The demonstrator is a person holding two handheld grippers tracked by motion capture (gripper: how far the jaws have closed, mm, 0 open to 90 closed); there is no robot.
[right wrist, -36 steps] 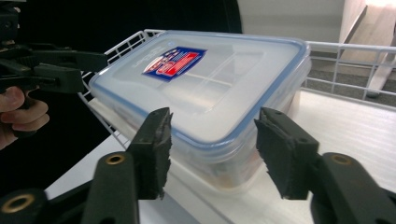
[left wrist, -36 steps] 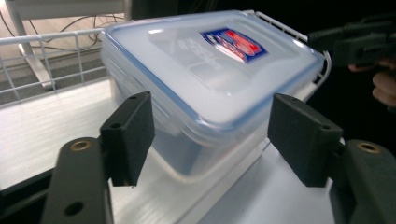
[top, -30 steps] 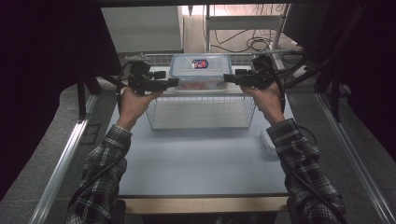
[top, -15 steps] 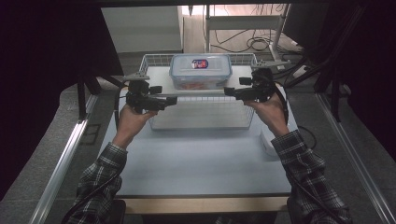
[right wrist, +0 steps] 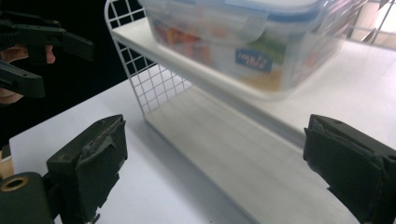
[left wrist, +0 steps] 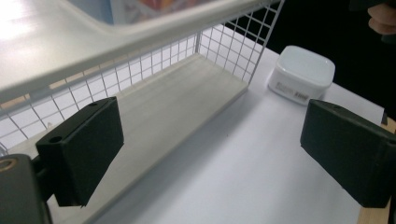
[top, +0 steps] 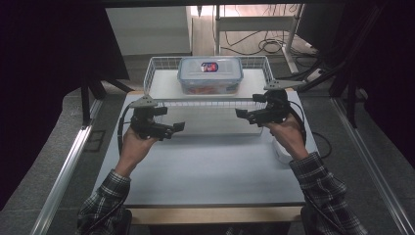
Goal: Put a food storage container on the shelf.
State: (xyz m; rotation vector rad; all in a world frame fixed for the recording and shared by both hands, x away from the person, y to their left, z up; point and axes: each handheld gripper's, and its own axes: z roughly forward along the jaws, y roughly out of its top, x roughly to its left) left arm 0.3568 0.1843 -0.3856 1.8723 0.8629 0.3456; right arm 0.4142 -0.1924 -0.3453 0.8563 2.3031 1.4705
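Both jaws just opened wide, empty: left gripper, right gripper clear of wire rack; lidded food container parked on top shelf.

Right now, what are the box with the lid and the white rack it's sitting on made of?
The box looks like clear plastic: you can see the colourful contents through its glossy walls, and its lid has a blue-tinted rim. The rack looks like metal wire coated white, a thin grid forming its sides. Its shelves look like pale painted board, matte with faint streaks, though that's less sure.
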